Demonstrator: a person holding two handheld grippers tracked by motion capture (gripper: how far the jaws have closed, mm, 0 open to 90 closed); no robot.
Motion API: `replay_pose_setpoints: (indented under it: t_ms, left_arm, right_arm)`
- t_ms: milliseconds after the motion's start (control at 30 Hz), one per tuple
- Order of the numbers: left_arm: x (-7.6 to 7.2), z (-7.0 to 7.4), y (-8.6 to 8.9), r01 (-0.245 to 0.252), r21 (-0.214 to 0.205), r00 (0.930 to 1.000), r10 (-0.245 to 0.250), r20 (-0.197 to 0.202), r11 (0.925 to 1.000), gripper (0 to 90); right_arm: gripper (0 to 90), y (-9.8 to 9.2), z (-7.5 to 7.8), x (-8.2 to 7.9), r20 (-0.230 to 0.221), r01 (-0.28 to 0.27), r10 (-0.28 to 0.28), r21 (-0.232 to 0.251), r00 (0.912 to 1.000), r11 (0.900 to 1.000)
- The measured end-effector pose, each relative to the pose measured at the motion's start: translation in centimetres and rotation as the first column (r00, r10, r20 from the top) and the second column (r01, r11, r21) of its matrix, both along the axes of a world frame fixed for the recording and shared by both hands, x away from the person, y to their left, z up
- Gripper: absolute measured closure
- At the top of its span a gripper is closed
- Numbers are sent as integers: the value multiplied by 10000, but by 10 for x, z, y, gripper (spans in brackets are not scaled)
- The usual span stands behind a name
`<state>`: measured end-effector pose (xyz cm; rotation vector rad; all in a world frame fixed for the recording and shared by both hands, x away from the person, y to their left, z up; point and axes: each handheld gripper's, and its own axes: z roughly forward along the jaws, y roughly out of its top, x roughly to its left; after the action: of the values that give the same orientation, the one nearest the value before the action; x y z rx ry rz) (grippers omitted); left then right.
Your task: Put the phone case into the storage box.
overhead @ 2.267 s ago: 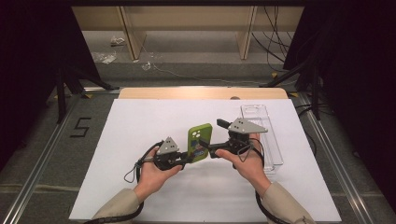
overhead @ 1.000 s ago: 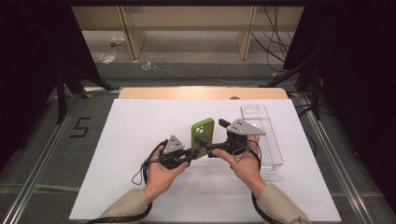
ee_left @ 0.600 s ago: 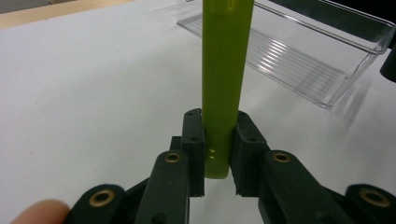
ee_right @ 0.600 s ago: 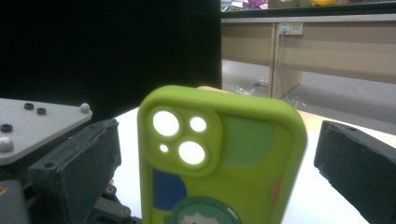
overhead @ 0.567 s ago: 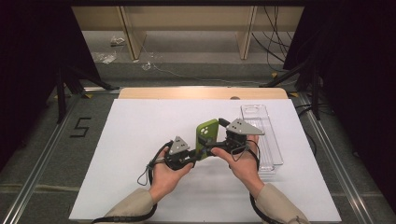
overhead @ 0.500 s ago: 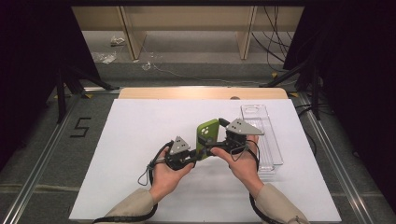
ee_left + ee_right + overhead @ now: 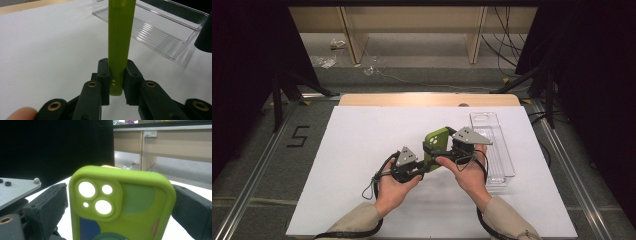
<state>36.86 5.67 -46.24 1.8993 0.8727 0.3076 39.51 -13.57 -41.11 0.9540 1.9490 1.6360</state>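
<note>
A lime-green phone case [image 7: 435,139] with camera cut-outs is held up above the white table sheet [image 7: 362,150]. My left gripper [image 7: 424,167] is shut on its lower end, its pads pinching the thin edge [image 7: 121,37] from both sides. My right gripper [image 7: 446,150] reaches in from the right. In the right gripper view the case [image 7: 140,220] stands between its wide-set jaws, which have just been closing and sit very close to both long sides. No firm press shows there.
A clear plastic tray [image 7: 497,150] lies on the sheet just right of both hands, and it appears behind the case as the tray [image 7: 160,32]. A wooden strip [image 7: 427,99] borders the far side of the table. Dark floor and stands surround the table.
The left hand carried the case to the right and leaned it toward the right gripper. The case now sits between the right gripper's jaws; the right hand stayed in place.
</note>
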Motion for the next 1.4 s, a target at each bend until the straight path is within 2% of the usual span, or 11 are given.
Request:
replay_pose_setpoints:
  t_ms: [200,267,900,1067,1133,1400]
  left_arm:
    - [0,0,-1,15,-12,10000,-15,0,10000,771]
    - [0,0,-1,5,-32,10000,-5,-3,10000,771]
    - [0,0,-1,-64,-67,9999,64,97,10000,763]
    - [0,1,0,7,84,9999,-9,133,10000,734]
    - [0,1,-1,59,166,9998,-63,188,9998,670]
    - [-2,3,-5,155,691,9994,-176,291,9975,222]
  right_arm:
    - [94,0,0,0,17,110,-110,-35,9999,9999]
    - [146,0,0,0,89,232,-232,26,9997,9997]
    - [167,1,1,-2,215,229,-229,12,9995,9997]
    - [170,0,3,-2,369,338,-338,3,9987,9994]
    - [170,-2,4,-2,359,365,-367,46,9987,9993]
    - [171,-6,7,-2,469,474,-480,135,9977,9988]
